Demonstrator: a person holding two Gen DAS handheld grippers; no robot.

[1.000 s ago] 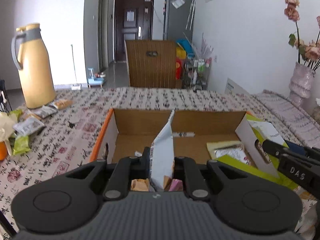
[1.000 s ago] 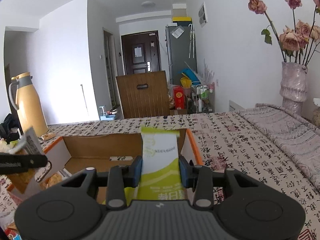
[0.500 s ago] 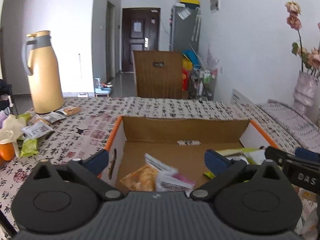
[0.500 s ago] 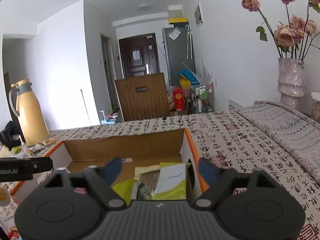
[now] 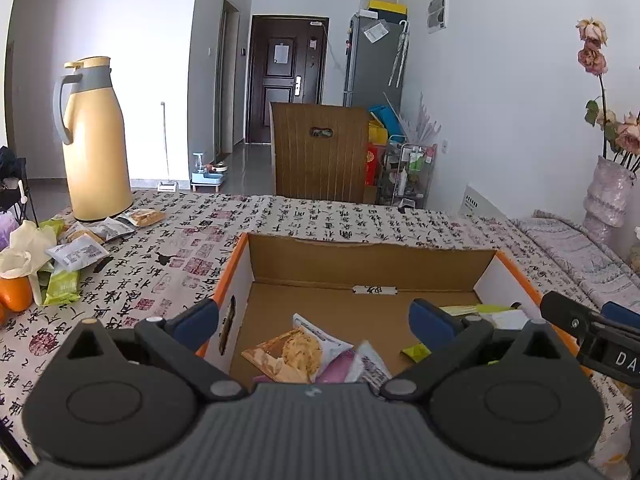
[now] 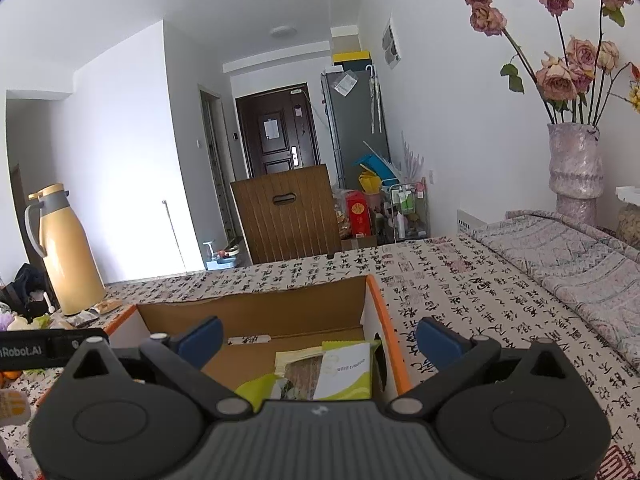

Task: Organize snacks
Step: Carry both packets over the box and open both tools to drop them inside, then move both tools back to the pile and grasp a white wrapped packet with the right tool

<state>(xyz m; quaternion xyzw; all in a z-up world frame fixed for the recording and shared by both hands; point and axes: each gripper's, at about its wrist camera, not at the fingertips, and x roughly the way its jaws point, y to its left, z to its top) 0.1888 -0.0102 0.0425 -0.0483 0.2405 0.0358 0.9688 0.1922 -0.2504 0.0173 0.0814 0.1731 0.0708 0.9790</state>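
An open cardboard box (image 5: 372,258) with orange edges stands on the patterned tablecloth. My left gripper (image 5: 315,320) is open above the box's near left part, over a white-and-orange snack packet (image 5: 296,354) and a purple one (image 5: 360,368) that lie loose on the box floor. My right gripper (image 6: 319,336) hovers over the right end of the box (image 6: 256,312), its jaws opening, with nothing pressed between them. A green-and-white packet (image 6: 348,368) lies below it in the box. Several loose snack packets (image 5: 76,254) lie on the table at the left.
A tall yellow thermos jug (image 5: 96,140) stands at the table's far left, with an orange (image 5: 16,294) and a white bag near the loose snacks. A vase (image 6: 576,168) of dried roses stands at the right on a folded cloth. A wooden chair back (image 5: 320,152) is behind the table.
Both grippers have opened. The white packet held by the left and the green packet held by the right have dropped into the box. Both cameras have tipped up slightly.
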